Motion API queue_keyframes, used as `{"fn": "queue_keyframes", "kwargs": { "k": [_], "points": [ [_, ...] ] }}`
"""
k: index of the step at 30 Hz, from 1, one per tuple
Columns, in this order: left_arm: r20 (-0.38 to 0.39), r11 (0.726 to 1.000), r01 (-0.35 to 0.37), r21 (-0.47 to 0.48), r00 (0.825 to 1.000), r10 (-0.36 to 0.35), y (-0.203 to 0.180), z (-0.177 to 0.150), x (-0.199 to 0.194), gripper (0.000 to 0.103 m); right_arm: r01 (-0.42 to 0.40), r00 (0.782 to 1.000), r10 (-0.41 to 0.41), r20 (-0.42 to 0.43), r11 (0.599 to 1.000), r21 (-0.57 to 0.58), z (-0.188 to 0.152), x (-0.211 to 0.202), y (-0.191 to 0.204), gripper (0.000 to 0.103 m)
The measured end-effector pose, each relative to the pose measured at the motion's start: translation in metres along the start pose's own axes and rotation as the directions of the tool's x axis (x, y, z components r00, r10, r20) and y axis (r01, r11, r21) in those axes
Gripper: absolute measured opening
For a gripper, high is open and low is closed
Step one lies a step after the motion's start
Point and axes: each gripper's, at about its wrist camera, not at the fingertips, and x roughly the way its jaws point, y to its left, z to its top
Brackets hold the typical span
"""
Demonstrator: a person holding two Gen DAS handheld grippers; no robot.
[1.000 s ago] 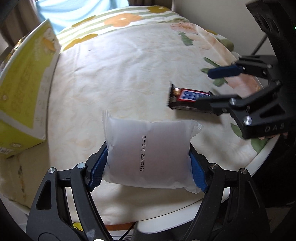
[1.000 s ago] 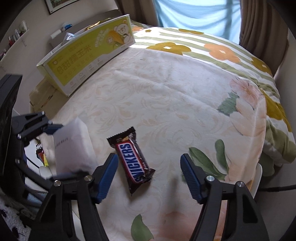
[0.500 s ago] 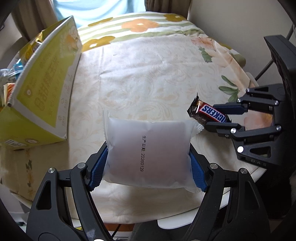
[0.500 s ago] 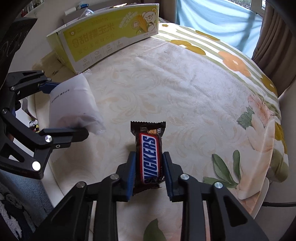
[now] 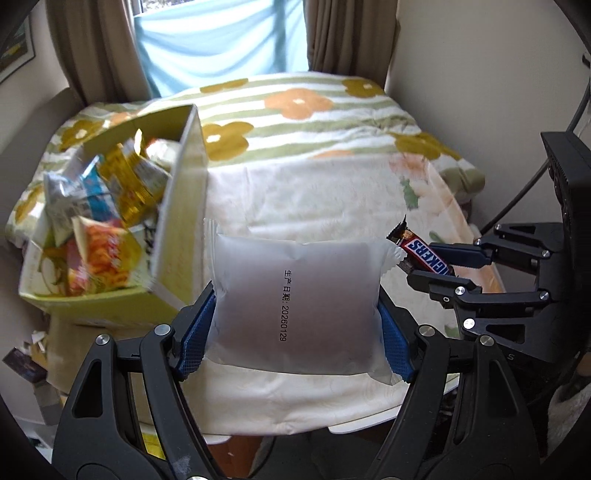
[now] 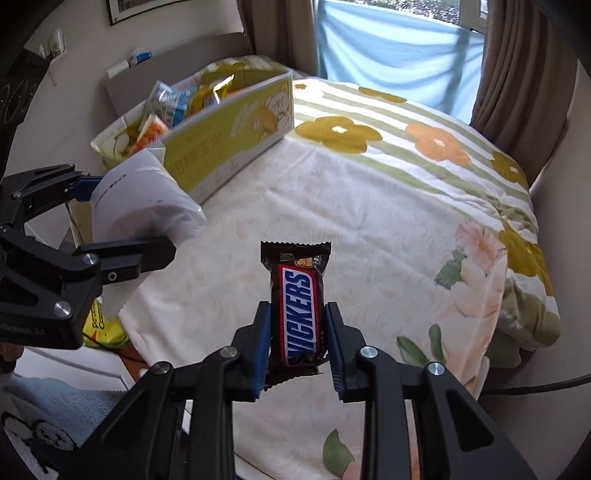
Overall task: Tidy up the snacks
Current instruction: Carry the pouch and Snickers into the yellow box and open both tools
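White and frosted, the snack packet [image 5: 295,302] sits pinched between the blue pads of the left gripper [image 5: 295,325], lifted clear of the floral cloth [image 5: 295,192]. At three o'clock the right gripper [image 6: 298,347] clamps the Snickers bar [image 6: 298,314], also off the cloth. Farther out at ten o'clock, the yellow box [image 5: 181,206] stands full of snacks.

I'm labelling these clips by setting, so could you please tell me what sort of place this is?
Most likely a room in a home, perhaps a bedroom or living room. A floral quilt covers the work surface, brown curtains frame a window, and a framed picture hangs on the wall above a yellow box of snacks.
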Motion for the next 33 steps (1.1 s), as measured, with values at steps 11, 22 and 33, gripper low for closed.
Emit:
{"fn": "queue_keyframes", "kwargs": {
  "k": [11, 22, 33],
  "points": [
    [0.094, 0.998, -0.013, -0.067, 0.995, 0.019, 0.081, 0.066, -0.04, 0.075, 0.044, 0.994, -0.05, 0.098, 0.997, 0.061, 0.107, -0.026, 0.029, 0.026],
    [0.06, 0.984, -0.09, -0.156, 0.993, 0.101, 0.206, 0.104, -0.013, 0.075, -0.063, 0.992, 0.049, 0.115, 0.991, 0.117, 0.215, 0.027, 0.082, 0.026],
    [-0.042, 0.972, -0.145, -0.183, 0.989, 0.139, 0.282, 0.086, 0.035, 0.088, -0.112, 0.993, 0.108, 0.048, 0.989, 0.1, 0.25, 0.081, 0.113, 0.026]
  ]
}}
